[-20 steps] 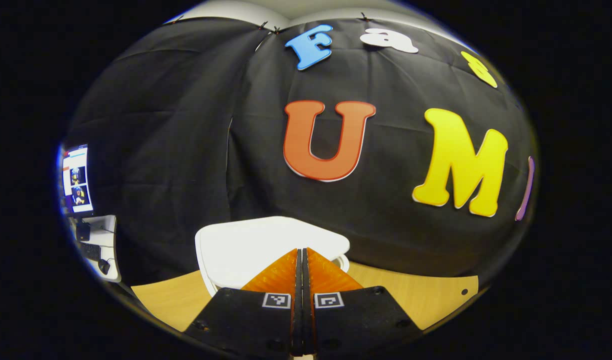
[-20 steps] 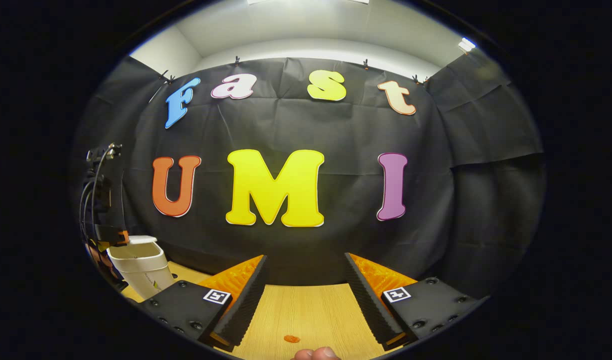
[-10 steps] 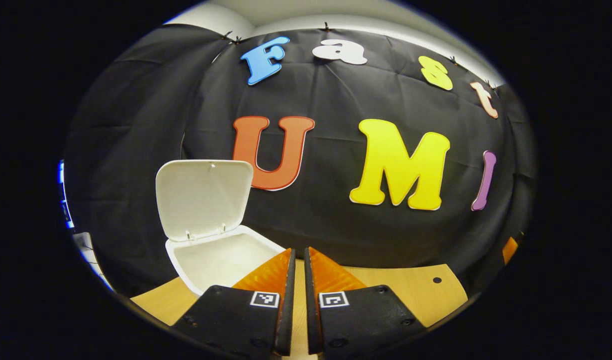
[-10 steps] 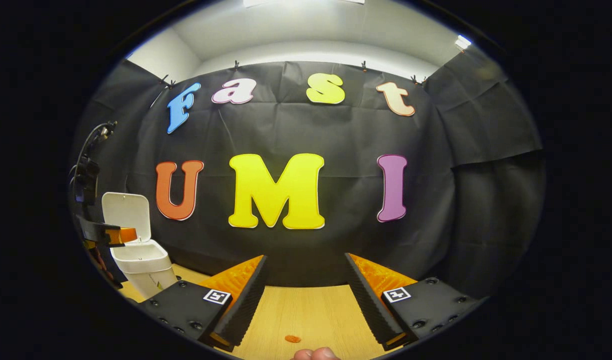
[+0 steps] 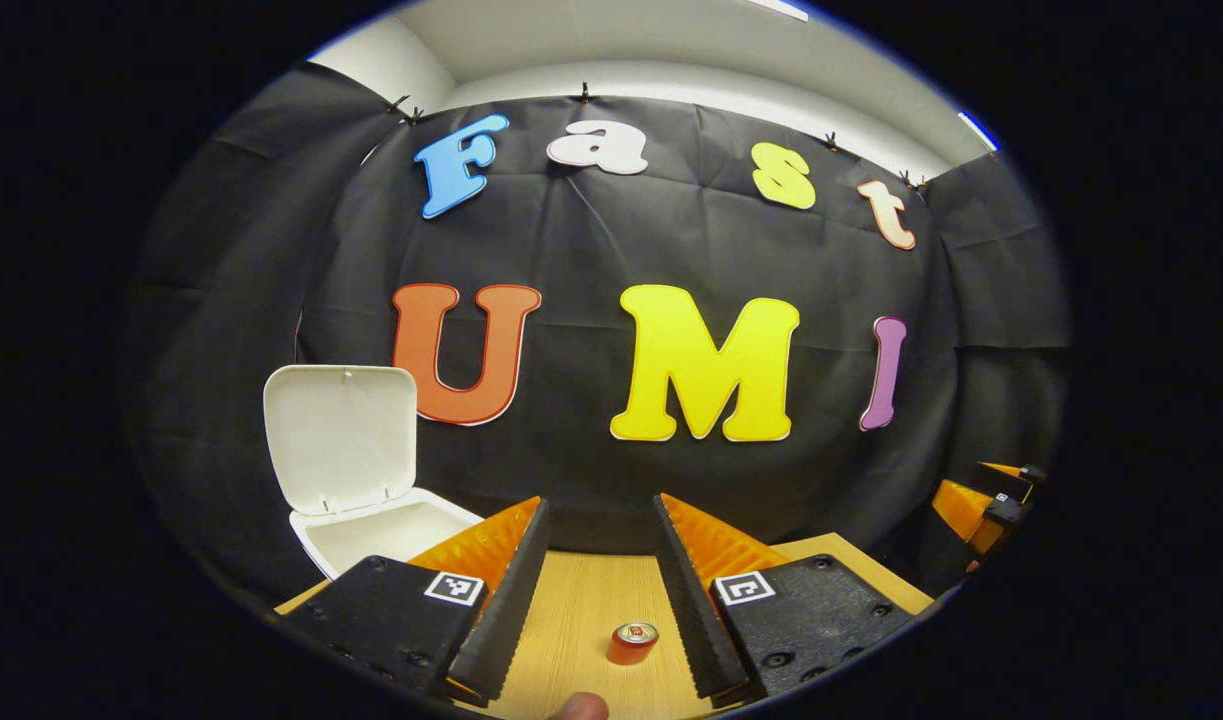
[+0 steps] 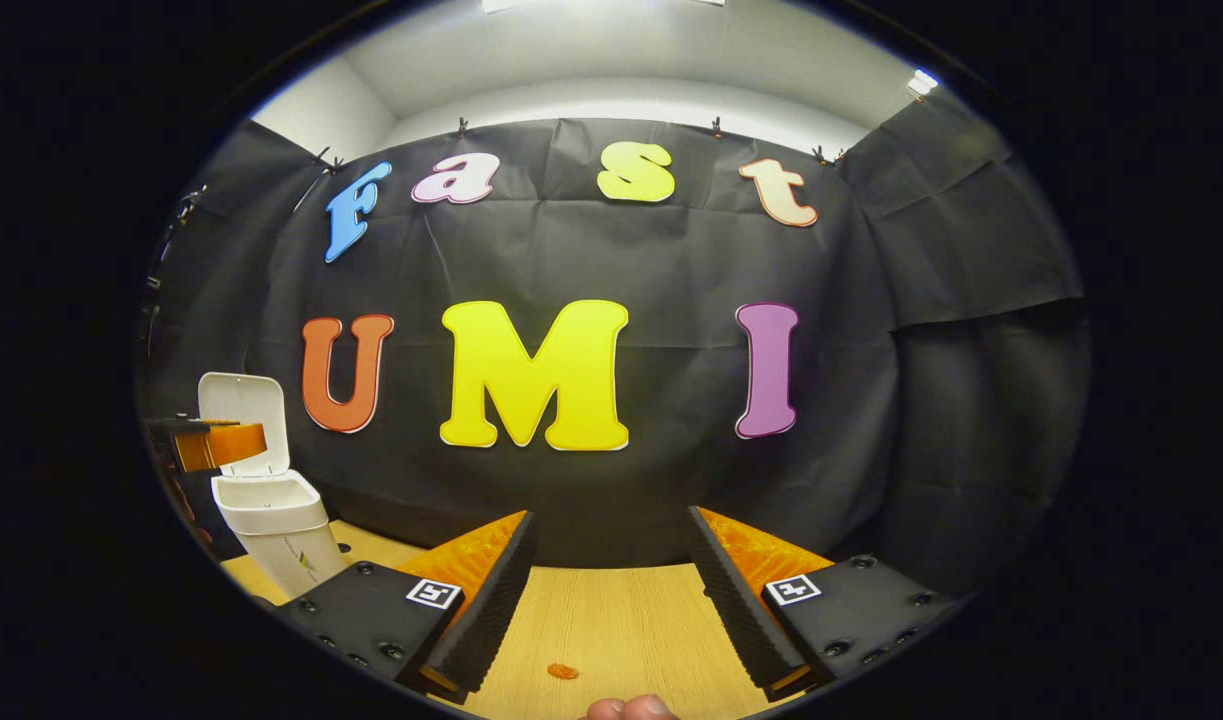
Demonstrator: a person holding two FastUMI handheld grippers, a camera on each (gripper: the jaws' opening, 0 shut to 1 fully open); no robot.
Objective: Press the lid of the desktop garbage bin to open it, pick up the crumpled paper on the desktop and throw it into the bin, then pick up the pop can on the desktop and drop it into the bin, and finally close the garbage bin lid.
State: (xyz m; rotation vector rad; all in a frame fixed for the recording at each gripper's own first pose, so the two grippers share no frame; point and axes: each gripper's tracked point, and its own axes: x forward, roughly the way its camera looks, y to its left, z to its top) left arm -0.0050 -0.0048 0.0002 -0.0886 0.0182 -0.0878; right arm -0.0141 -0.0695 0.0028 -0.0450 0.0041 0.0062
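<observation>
The white desktop bin (image 5: 391, 532) stands at the left of the left gripper view with its lid (image 5: 339, 440) swung upright. My left gripper (image 5: 598, 520) is open and empty, off to the right of the bin and clear of it. Far below, between its fingers, a small red pop can (image 5: 633, 643) stands upright on the wooden table (image 5: 571, 620). In the right gripper view my right gripper (image 6: 606, 530) is open over the table, holding nothing. That view has the bin (image 6: 271, 520) at far left, with the left gripper (image 6: 211, 443) in front of the raised lid (image 6: 233, 400).
The black cloth wall rises right behind the table. A small orange spot (image 6: 562, 671) lies on the table (image 6: 621, 620), too small to identify. A fingertip (image 6: 631, 708) pokes in at the bottom edge. The right gripper (image 5: 986, 495) is at the far right of the left gripper view.
The bin lid, shut one second ago, has sprung up. My left gripper went from shut over the lid to open and drew back to the right. The right gripper barely moved.
</observation>
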